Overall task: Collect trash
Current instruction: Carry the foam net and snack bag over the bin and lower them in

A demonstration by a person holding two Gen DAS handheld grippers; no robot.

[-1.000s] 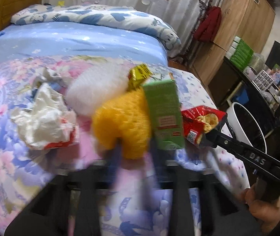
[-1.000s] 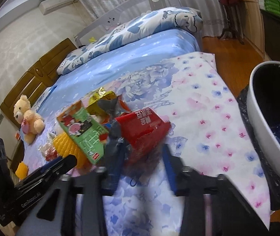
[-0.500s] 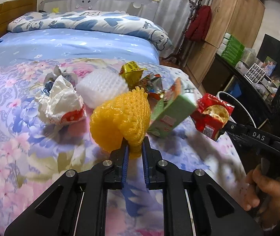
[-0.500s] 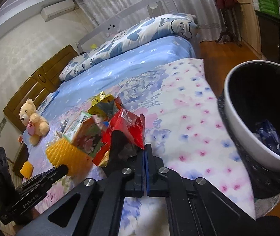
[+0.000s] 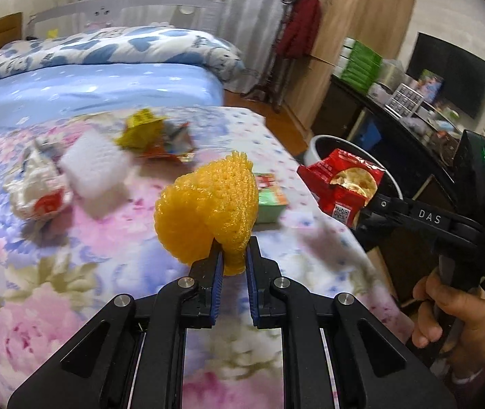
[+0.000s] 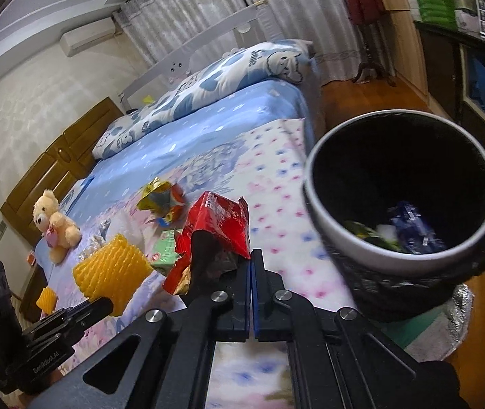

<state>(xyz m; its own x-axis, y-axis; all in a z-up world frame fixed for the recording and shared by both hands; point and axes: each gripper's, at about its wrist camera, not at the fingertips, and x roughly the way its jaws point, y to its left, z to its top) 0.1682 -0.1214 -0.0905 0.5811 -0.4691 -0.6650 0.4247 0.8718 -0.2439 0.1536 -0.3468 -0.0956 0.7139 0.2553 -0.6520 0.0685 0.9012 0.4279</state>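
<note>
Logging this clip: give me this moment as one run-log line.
left gripper: shut on yellow foam net | right gripper: shut on red snack bag | bin: beside bed, some trash inside

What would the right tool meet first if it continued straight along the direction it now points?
Probably the flowered bedcover just past the held red snack bag; the trash bin sits off to the right. Depth is hard to judge.

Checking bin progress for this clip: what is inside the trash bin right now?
In the bin, a dark blue wrapper, a white scrap and something green-yellow lie at the bottom. The near wall hides the rest.
</note>
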